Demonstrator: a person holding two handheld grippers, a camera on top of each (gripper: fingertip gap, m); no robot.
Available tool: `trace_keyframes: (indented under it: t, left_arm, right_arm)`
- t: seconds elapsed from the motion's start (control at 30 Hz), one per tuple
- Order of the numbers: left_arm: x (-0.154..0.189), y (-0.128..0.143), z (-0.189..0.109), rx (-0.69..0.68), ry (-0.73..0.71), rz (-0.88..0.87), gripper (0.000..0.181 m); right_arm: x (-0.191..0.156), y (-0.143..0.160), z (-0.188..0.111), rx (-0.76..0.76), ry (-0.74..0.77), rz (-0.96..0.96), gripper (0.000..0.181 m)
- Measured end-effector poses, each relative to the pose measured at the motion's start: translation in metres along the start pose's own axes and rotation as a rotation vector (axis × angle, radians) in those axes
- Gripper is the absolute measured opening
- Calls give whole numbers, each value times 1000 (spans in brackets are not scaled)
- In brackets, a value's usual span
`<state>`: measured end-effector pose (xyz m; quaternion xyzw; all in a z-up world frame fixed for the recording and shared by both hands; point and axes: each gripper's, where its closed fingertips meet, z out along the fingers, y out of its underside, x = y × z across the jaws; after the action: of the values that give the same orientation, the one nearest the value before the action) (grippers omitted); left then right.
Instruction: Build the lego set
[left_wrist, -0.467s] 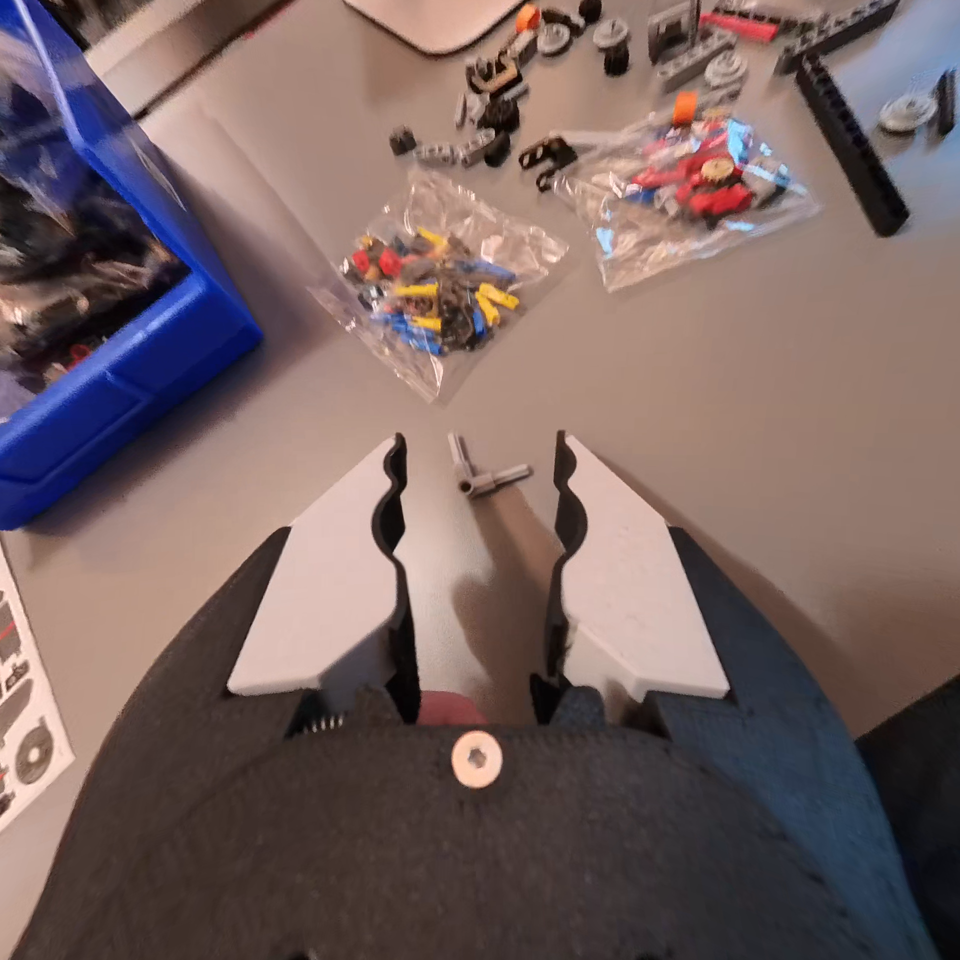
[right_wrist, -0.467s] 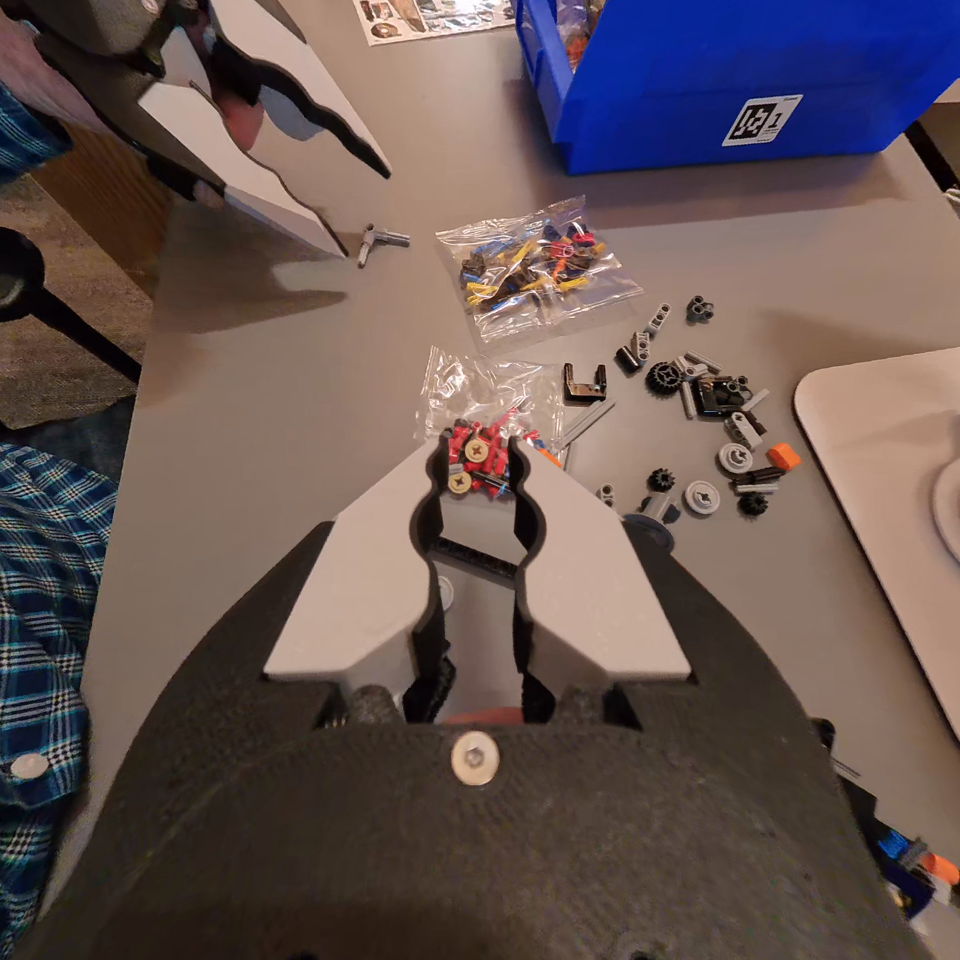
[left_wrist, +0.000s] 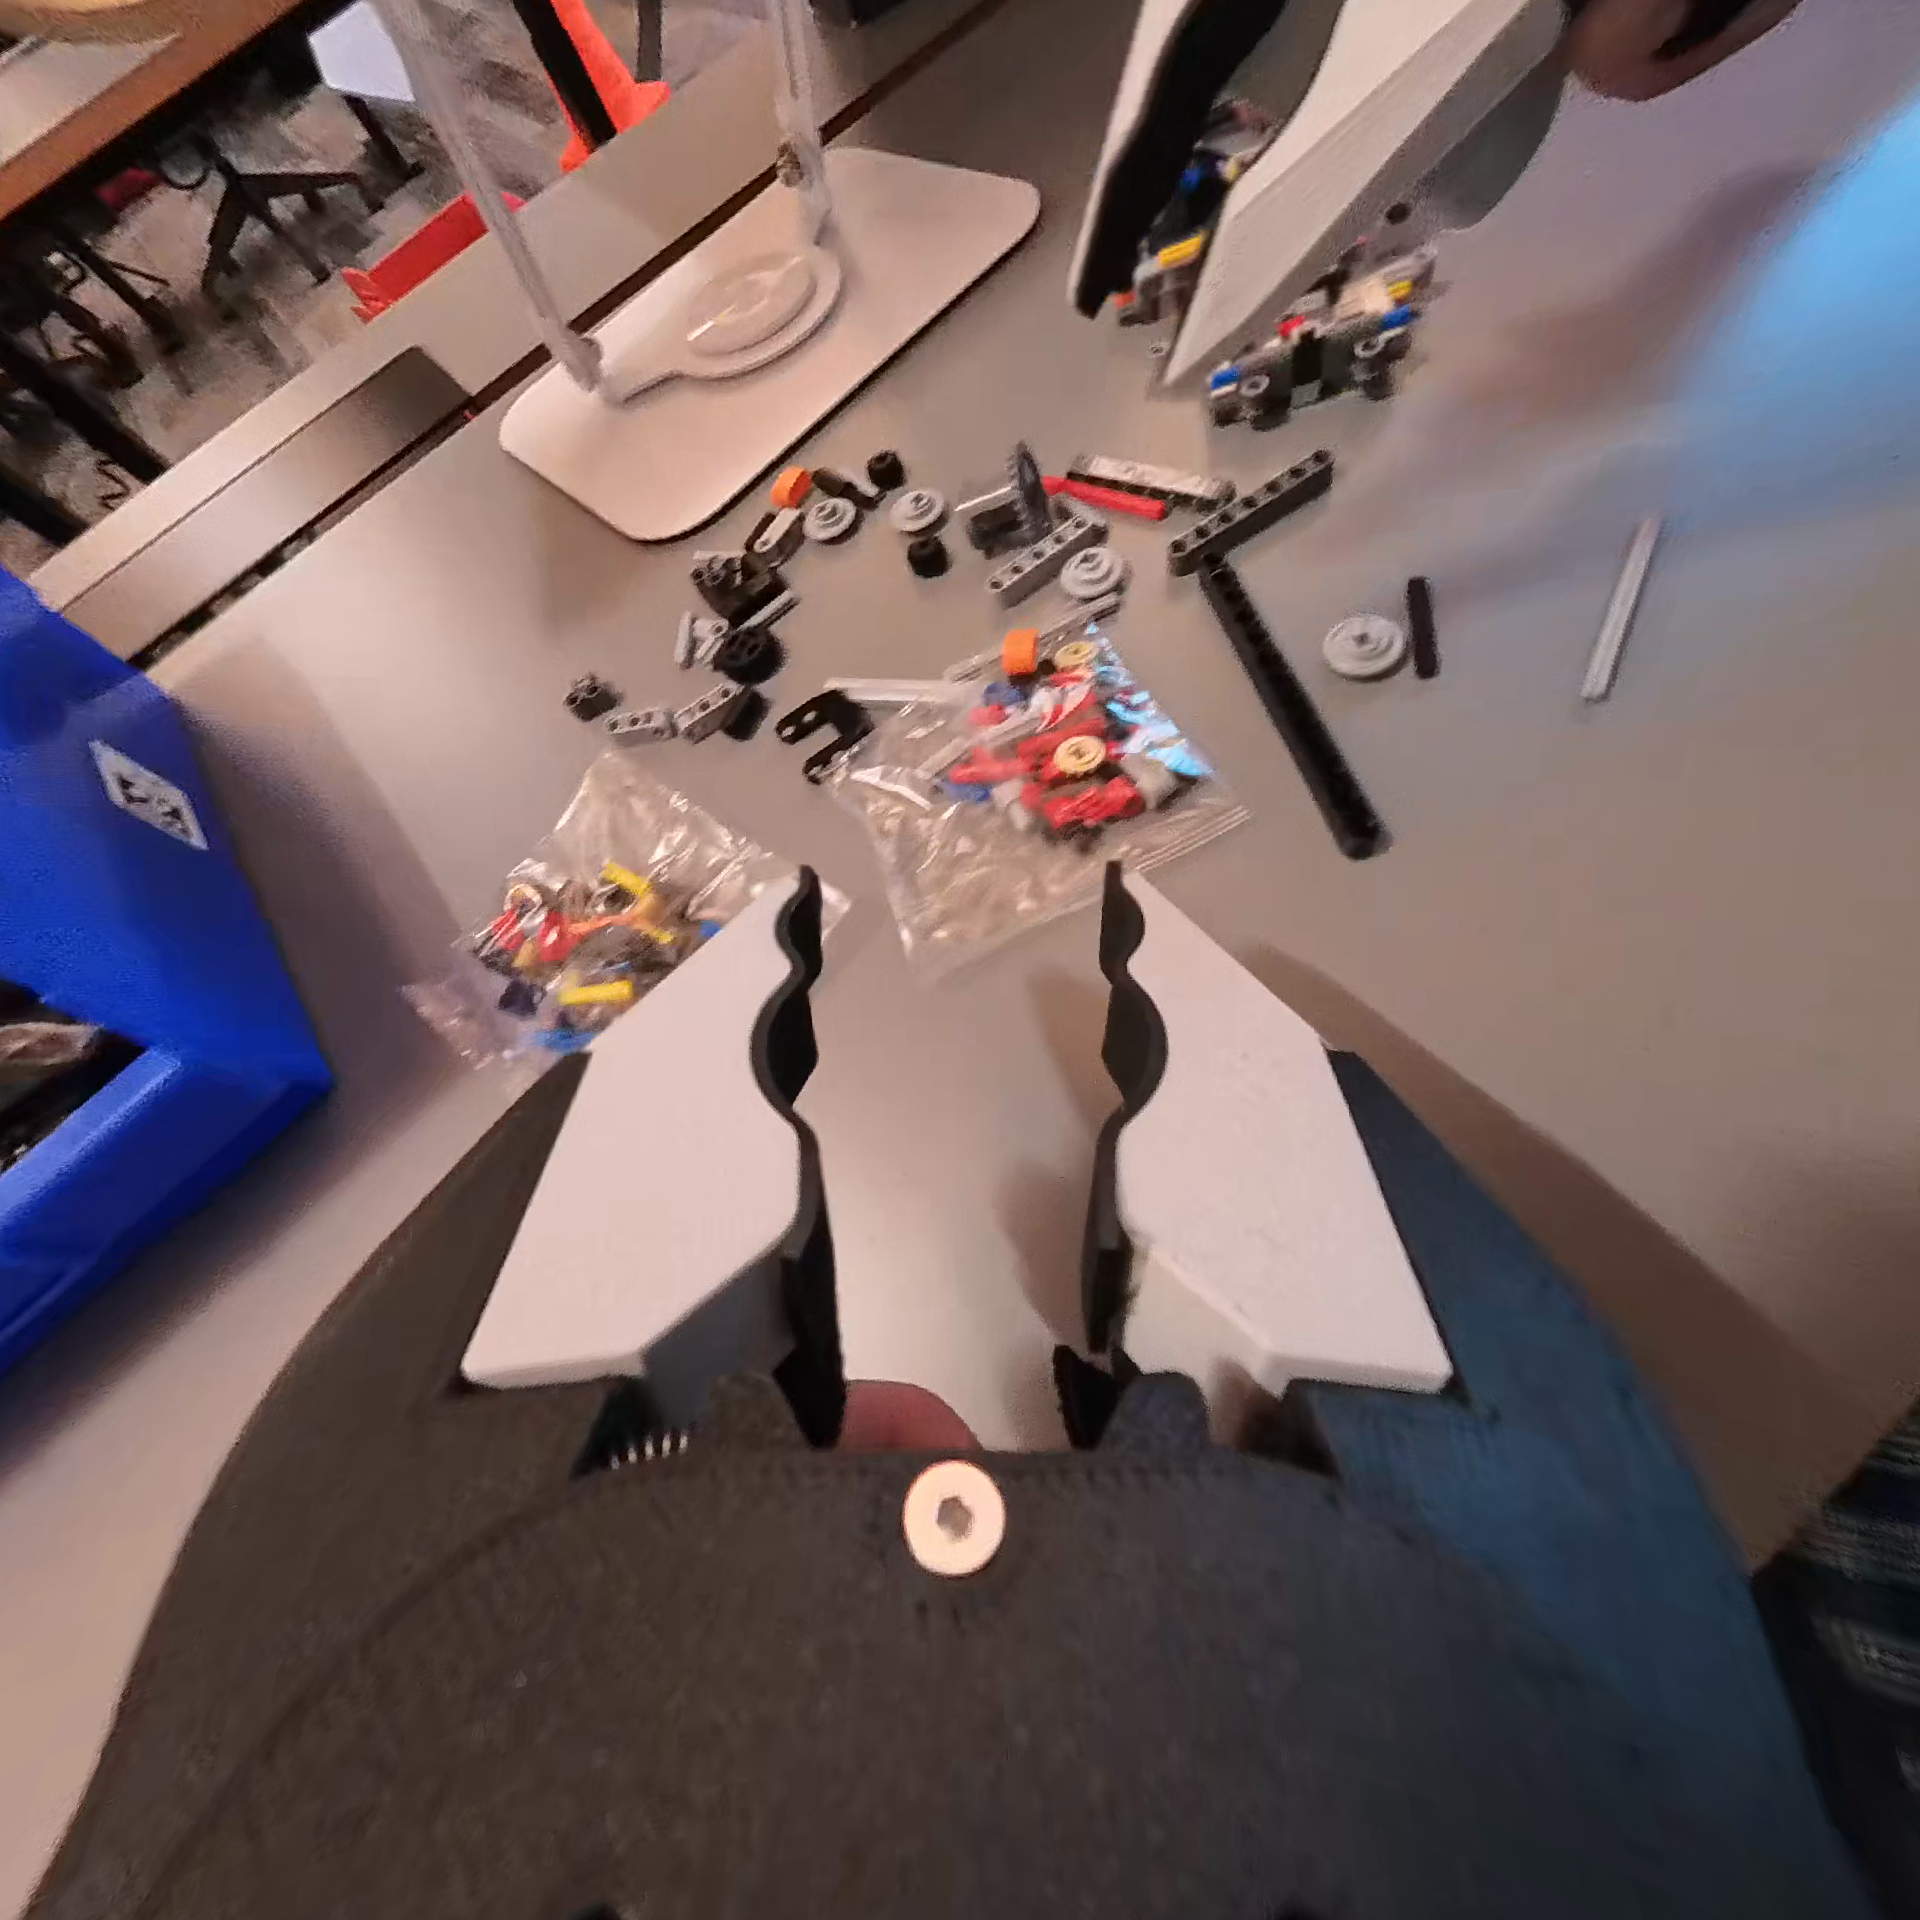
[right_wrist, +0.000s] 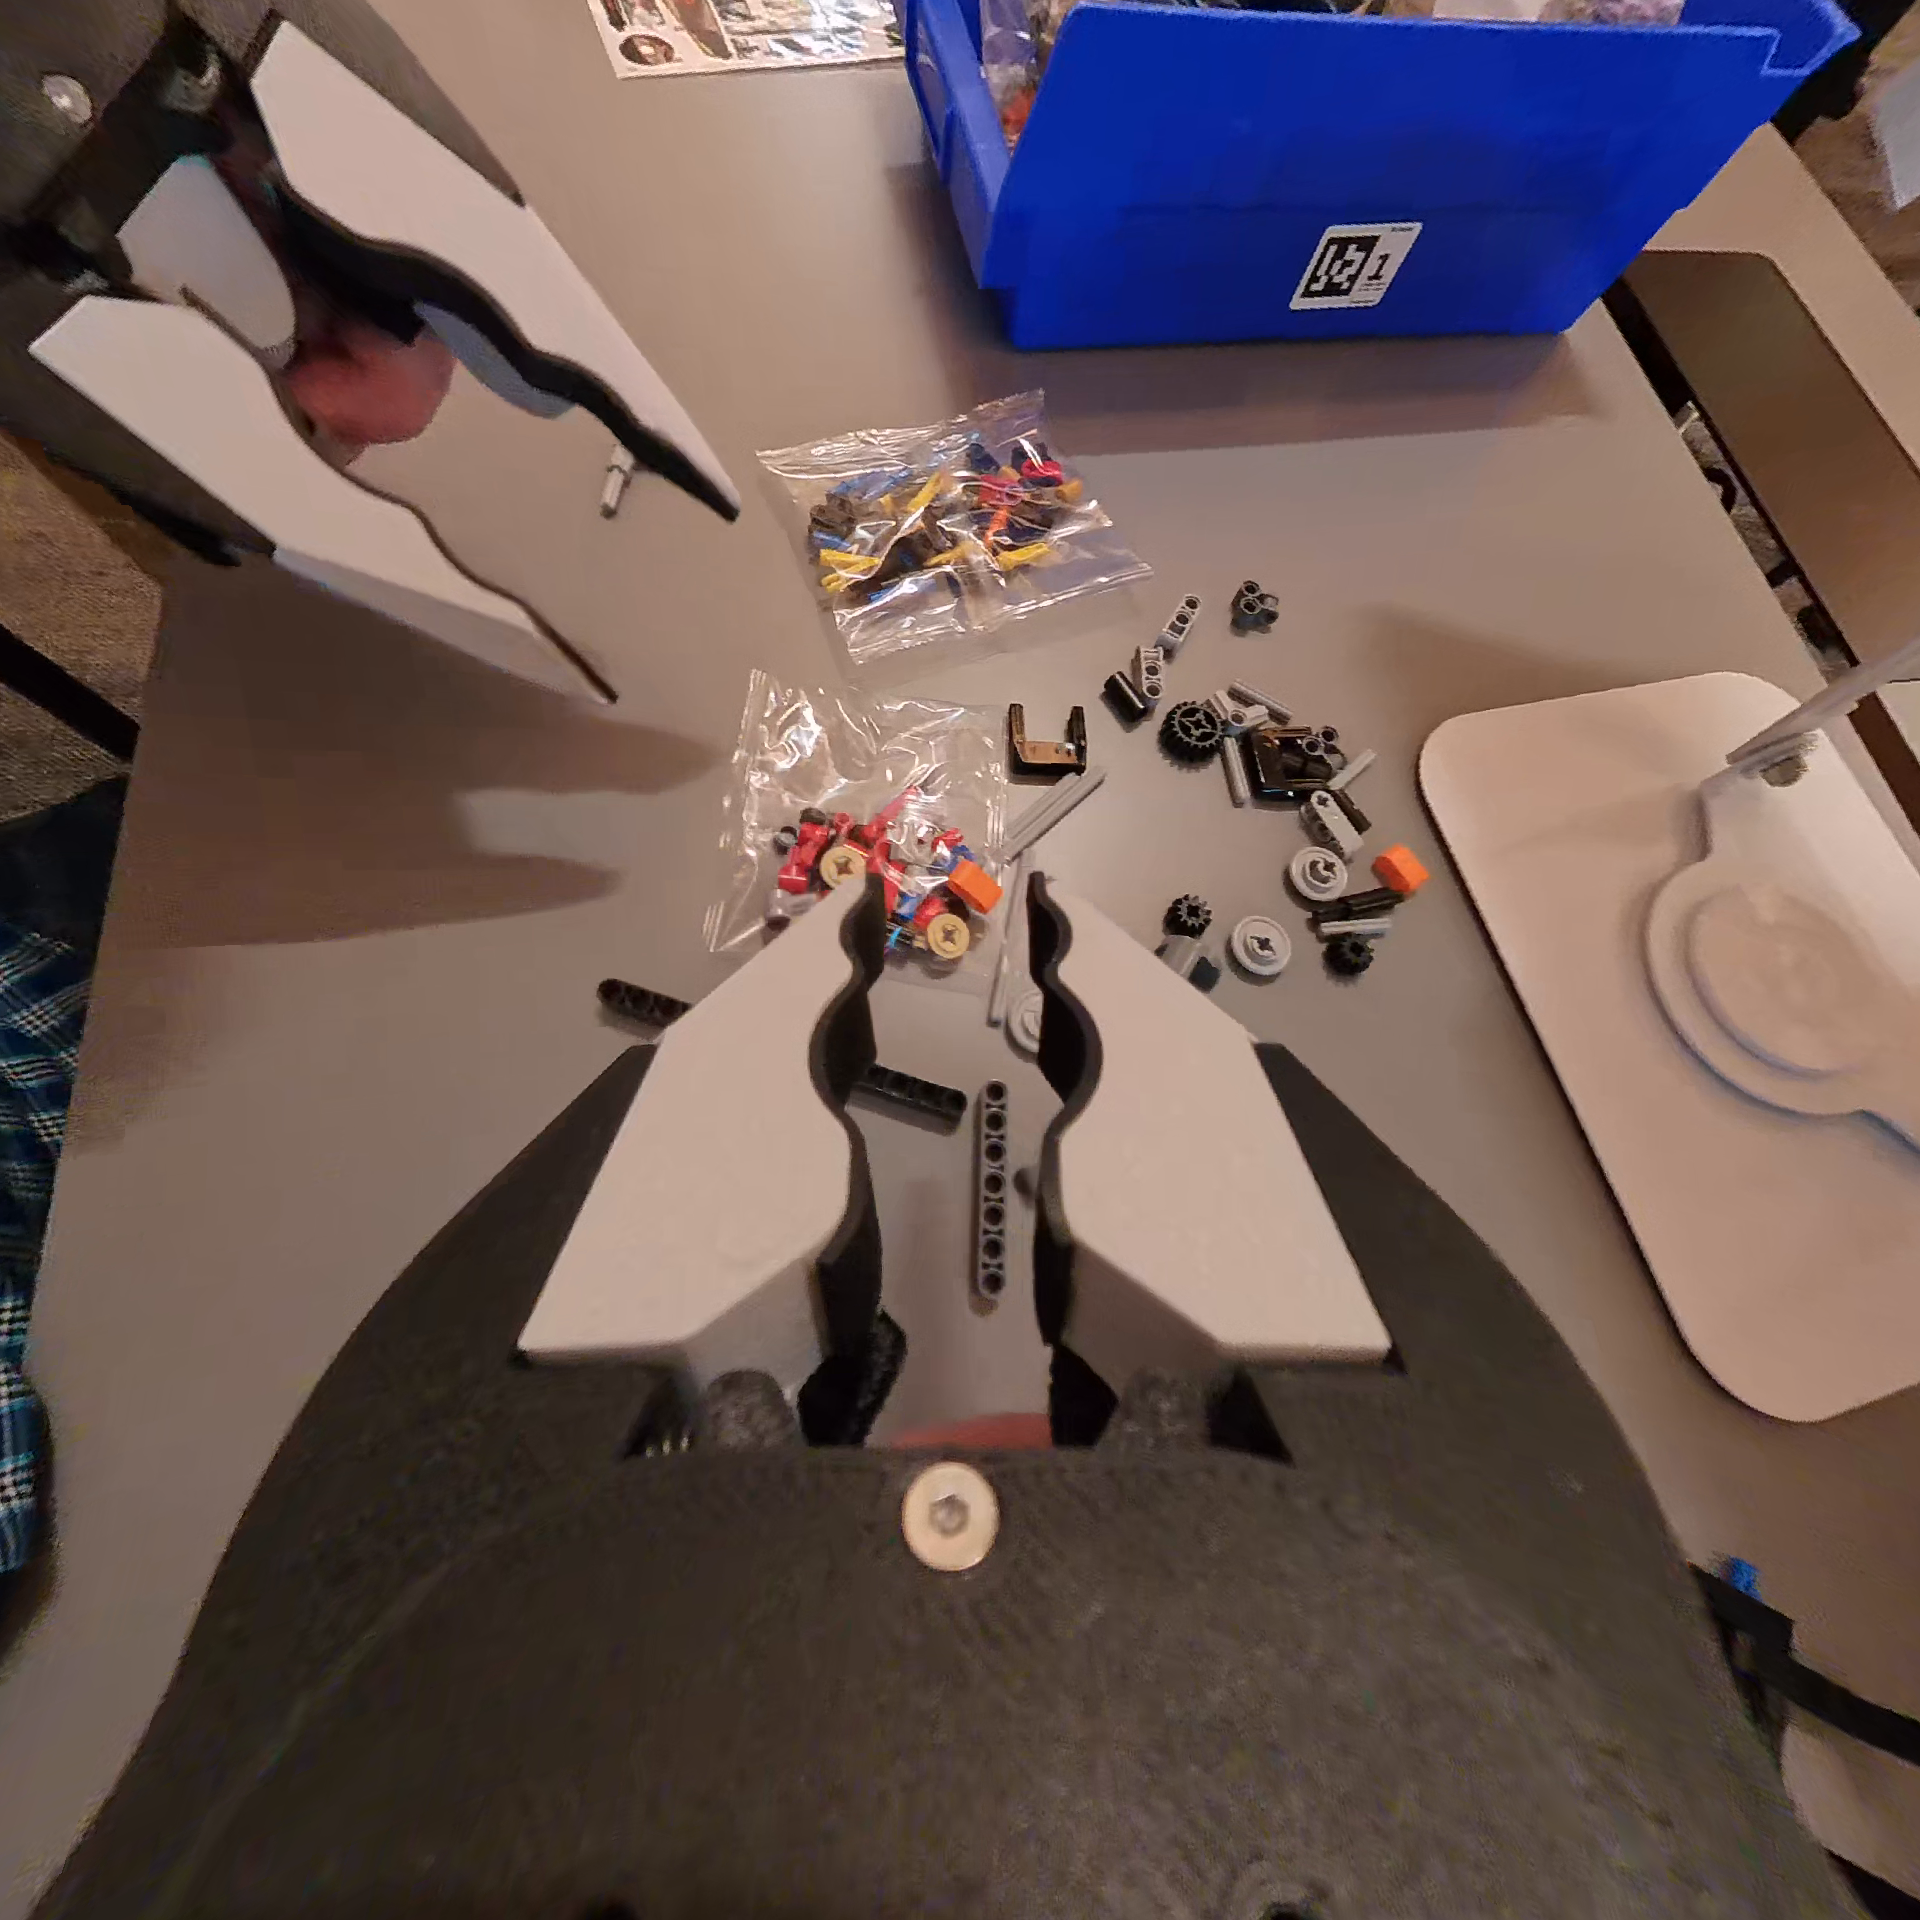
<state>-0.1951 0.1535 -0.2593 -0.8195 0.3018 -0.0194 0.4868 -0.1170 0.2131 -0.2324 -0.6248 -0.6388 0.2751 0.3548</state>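
My left gripper (left_wrist: 958, 883) is open and empty, raised over the grey table near a bag of yellow and blue pieces (left_wrist: 582, 935) and a bag of red pieces (left_wrist: 1049, 769). Loose grey and black parts (left_wrist: 748, 623) and long black beams (left_wrist: 1288, 707) lie beyond. My right gripper (right_wrist: 951, 891) is open and empty above a grey beam (right_wrist: 992, 1184), short of the red bag (right_wrist: 862, 831). From the left wrist it hangs (left_wrist: 1164, 312) over a partly built model (left_wrist: 1320, 343). A small grey connector (right_wrist: 618, 483) peeks from behind the left gripper (right_wrist: 665, 603).
A blue bin (right_wrist: 1299, 177) stands at the far side, also in the left wrist view (left_wrist: 125, 935). A white stand base (right_wrist: 1662, 1039) lies right. A printed sheet (right_wrist: 748, 31) lies beside the bin. The table edge and a plaid sleeve (right_wrist: 31, 1039) are at left. The grippers' ends are close to 11 centimetres from one another.
My left gripper has lifted and tipped up, so the small grey connector no longer shows between its fingers. My right gripper has opened a little wider and drawn back over the grey beam.
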Motion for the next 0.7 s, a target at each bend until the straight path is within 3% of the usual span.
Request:
trace_keyframes:
  t: [0.37, 0.7]
  left_arm:
    - [44, 1, 19, -25, 86, -4, 46]
    - [56, 8, 24, -29, 133, 20, 42]
  right_arm:
    - [58, 17, -10, -114, 166, 10, 25]
    - [104, 42, 29, -320, 204, 39, 20]
